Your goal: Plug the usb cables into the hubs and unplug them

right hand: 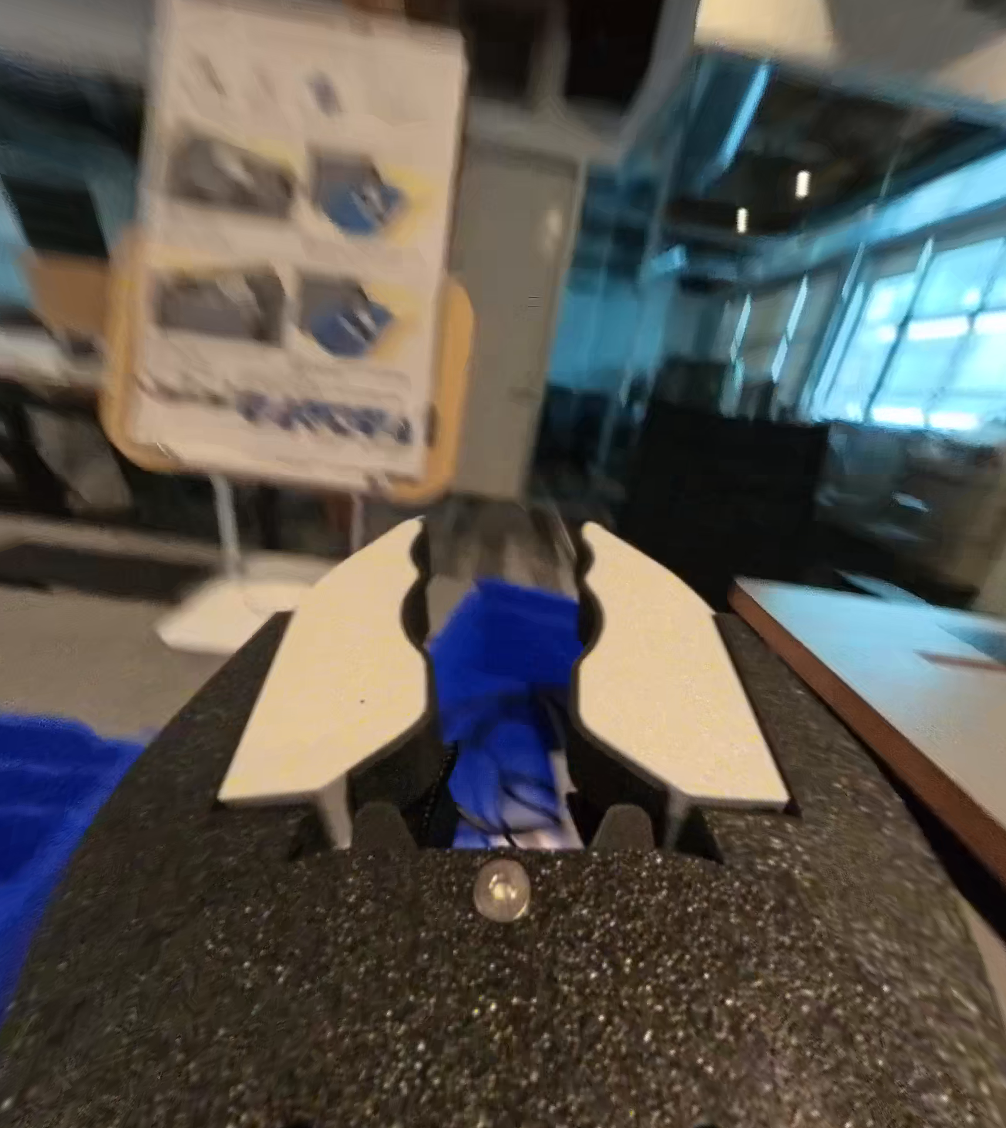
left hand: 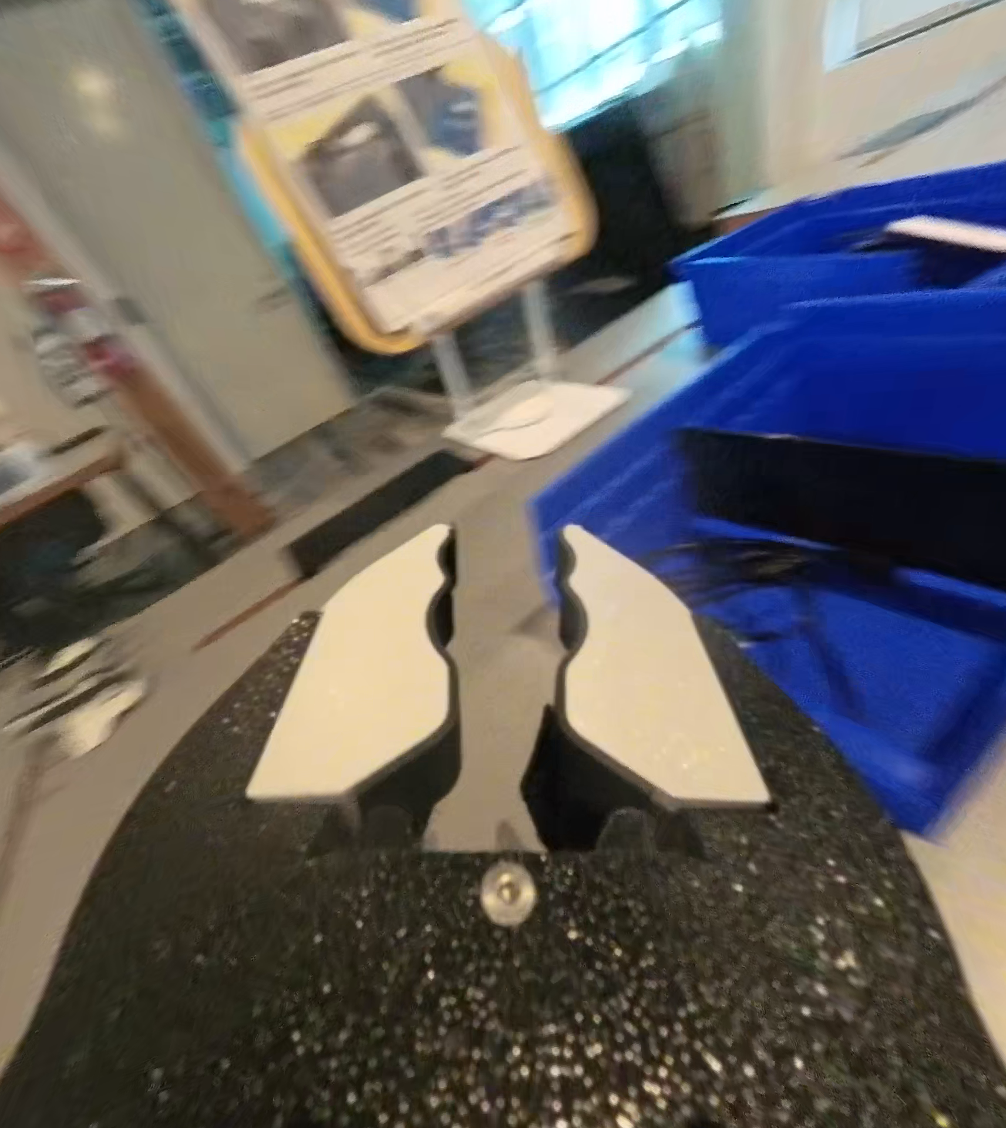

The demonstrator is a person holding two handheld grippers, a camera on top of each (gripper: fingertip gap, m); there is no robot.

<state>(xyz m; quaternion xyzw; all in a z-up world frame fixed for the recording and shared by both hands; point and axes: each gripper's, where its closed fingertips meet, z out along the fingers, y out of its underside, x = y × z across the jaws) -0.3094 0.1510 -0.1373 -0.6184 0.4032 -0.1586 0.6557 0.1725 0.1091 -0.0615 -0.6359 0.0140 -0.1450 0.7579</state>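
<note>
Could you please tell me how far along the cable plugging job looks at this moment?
Nothing looks done. Both the left tool and right tool are open and empty, near the blue bins. No cable or hub is clearly visible in the blur, so all plugging and unplugging seems left.

**A:** what colours are we looking at? Both views are super blurry.

**B:** left gripper [left hand: 506, 537]: pale grey fingers [left hand: 366, 690] on a black, glitter-speckled body. Bright blue bins [left hand: 891, 390] off to its right. Right gripper [right hand: 501, 531] has the same grey-on-speckled-black look, with blue showing between its fingers.

**A:** and ahead of them?

**B:** a white poster board [right hand: 287, 256] with a yellow-tan border and blue and grey patches.
</note>
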